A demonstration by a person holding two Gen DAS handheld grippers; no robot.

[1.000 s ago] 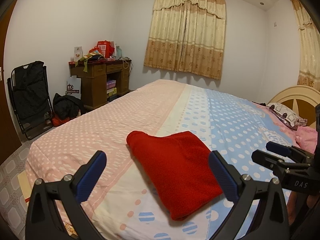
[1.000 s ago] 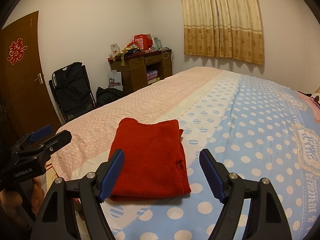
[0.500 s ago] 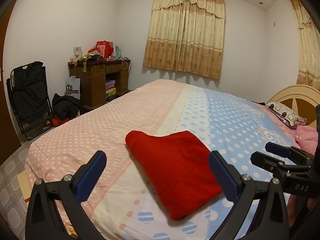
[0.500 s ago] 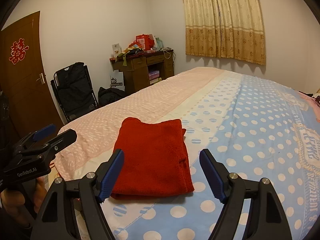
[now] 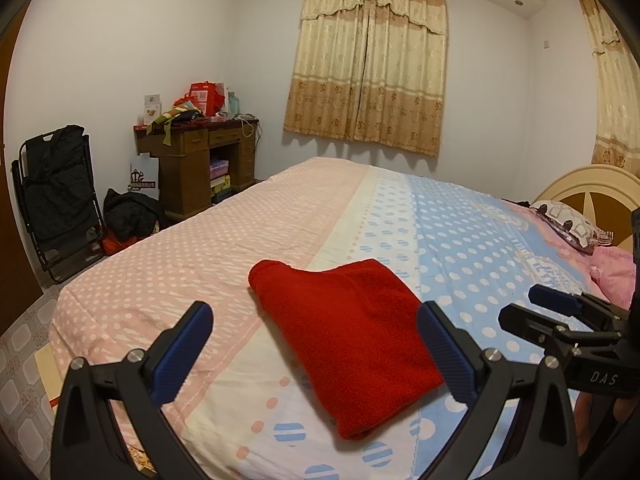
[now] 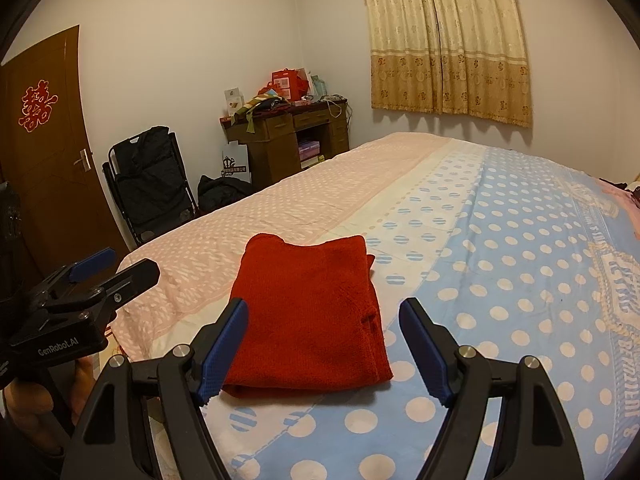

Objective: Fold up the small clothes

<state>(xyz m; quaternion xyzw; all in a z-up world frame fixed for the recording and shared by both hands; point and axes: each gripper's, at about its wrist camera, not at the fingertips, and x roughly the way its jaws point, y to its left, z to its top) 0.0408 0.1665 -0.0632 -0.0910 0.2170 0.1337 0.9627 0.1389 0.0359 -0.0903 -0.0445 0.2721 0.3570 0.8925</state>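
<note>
A red knitted garment (image 5: 344, 332) lies folded into a flat rectangle on the bed (image 5: 256, 236), near its front edge. It also shows in the right wrist view (image 6: 308, 316). My left gripper (image 5: 316, 348) is open and empty, held above and short of the garment's near edge. My right gripper (image 6: 324, 344) is open and empty, also held above the garment's near edge. Each gripper shows in the other's view: the right one (image 5: 560, 312) at the right, the left one (image 6: 108, 268) at the left. Neither touches the cloth.
The bed has a pink, white and blue dotted sheet. Pillows (image 5: 572, 228) and a headboard (image 5: 592, 188) are at the far right. A cluttered wooden desk (image 5: 196, 160), a black folding chair (image 5: 56, 196) and a dark bag (image 5: 132, 216) stand left of the bed. A door (image 6: 44, 152) is at far left.
Both grippers have drawn back slightly from the folded garment and stay open. The garment has not moved.
</note>
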